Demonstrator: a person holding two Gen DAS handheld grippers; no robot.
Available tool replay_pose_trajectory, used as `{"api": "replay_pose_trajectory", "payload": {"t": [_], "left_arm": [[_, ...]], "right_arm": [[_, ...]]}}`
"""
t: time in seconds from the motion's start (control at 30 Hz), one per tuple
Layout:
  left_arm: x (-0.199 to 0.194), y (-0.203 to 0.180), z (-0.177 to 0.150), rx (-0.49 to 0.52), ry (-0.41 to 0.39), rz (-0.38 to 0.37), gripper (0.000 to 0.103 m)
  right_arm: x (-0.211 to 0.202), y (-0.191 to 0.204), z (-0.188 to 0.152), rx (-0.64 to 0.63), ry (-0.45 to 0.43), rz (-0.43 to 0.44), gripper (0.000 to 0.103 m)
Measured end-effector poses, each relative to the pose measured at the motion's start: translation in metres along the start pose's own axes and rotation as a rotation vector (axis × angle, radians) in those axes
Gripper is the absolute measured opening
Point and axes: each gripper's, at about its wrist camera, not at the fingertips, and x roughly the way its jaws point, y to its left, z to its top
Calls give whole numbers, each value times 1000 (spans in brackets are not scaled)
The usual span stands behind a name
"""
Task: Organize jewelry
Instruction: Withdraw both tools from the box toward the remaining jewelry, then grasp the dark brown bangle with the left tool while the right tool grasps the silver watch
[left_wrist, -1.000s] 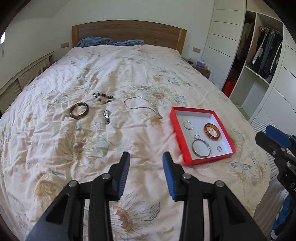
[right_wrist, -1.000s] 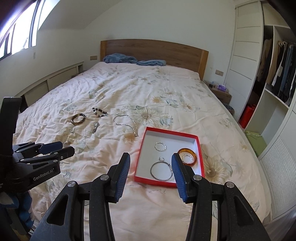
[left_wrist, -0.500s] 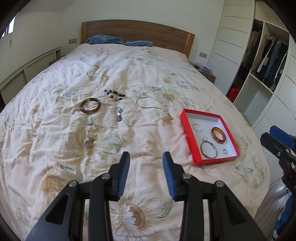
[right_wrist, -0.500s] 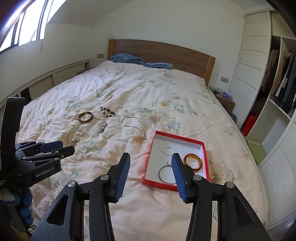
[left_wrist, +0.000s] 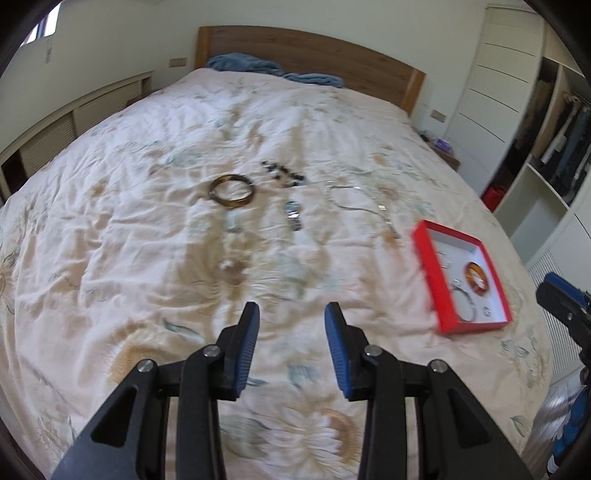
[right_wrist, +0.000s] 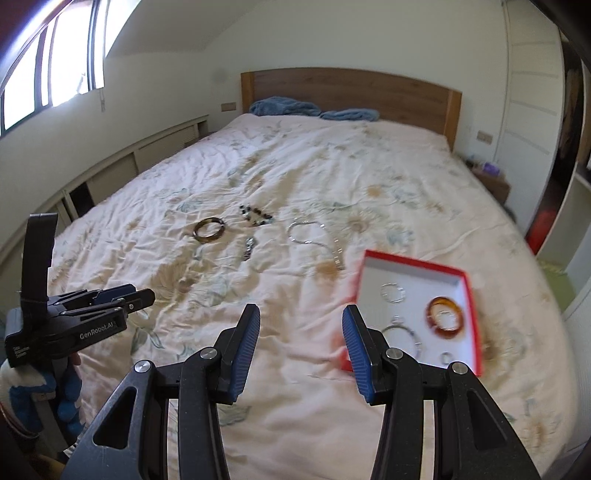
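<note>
Fingers (right_wrist: 246, 332) of both grippers parted and empty, left gripper (right_wrist: 122, 299) lettered "GenRobot.AI", above floral bedspread (right_wrist: 295, 177)

Floral bed (left_wrist: 147, 258) bears loose jewelry (left_wrist: 232, 189), red tray (left_wrist: 424, 258).

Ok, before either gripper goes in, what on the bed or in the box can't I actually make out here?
- Right wrist view: the near-left corner of the red box hides behind the right gripper.
- Both views: motion blur smears the small item beside the dark bangle; watch or clasp, unclear.
- The tiny ring in the box is too small to identify.
- The beaded piece: strung or loose, unclear.
</note>
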Motion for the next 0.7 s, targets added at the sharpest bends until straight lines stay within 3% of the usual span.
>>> {"api": "replay_pose_trajectory", "payload": {"t": [0.37,0.7], "left_arm": [[65,59,22,-70,47,55,35],[129,93,85,-97,20,83,35]], "right_arm": [[105,4,18,42,107,84,42],[220,25,48,48,180,173,39]]}}
